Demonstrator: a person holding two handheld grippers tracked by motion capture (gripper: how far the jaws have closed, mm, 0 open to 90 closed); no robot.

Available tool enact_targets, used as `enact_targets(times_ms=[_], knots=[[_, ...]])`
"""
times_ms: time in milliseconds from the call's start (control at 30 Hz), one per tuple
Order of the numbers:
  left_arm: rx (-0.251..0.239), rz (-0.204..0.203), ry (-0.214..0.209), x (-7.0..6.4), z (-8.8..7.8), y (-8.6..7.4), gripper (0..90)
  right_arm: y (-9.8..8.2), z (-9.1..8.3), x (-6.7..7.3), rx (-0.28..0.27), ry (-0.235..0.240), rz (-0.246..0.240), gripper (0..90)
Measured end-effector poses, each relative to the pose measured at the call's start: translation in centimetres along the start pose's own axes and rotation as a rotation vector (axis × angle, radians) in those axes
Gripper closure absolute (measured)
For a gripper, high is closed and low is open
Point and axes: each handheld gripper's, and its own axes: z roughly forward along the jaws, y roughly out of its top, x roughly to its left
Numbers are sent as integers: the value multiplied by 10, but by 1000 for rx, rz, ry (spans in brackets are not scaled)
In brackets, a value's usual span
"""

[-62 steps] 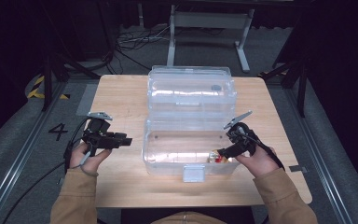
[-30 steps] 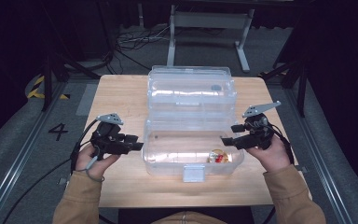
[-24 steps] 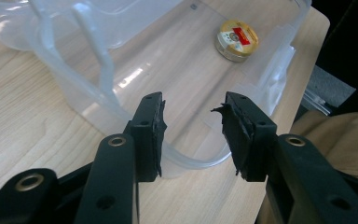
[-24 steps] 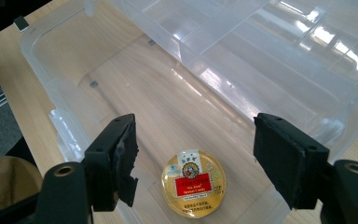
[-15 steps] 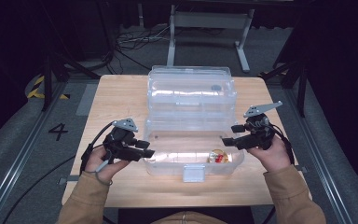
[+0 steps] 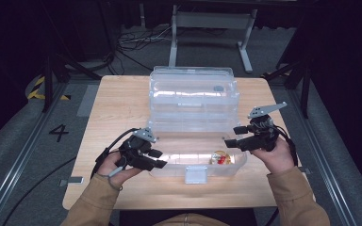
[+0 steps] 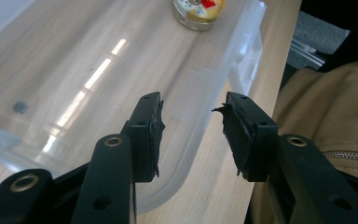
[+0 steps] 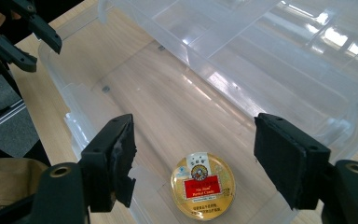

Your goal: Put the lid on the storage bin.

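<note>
High view shows a clear plastic box (image 6: pixel 195 157) lying open near the front of the wooden table (image 6: pixel 118 103), a small round jar (image 6: pixel 220 157) in its right end. Left gripper (image 6: pixel 161 159) straddles the box's near-left rim, jaws released. Right gripper (image 6: pixel 231 136) hovers over the right end, jaws spread, grasping nothing.

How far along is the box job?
Done: the jar lies inside the clear box, whose lid is open behind it. In hand: nothing gripped. The left gripper stands open astride the box's near wall; the right gripper is open above the jar. Left: probably swinging the lid down and snapping the front latch.
</note>
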Motion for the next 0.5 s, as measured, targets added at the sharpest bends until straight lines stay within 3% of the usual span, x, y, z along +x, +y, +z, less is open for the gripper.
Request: enact_targets(times_ms=[333, 500], knots=[[79, 11, -3, -4, 17, 1, 607, 0, -1, -1, -6, 13, 4, 294], [133, 38, 4, -5, 26, 3, 608, 0, -2, -1, -13, 20, 9, 294]])
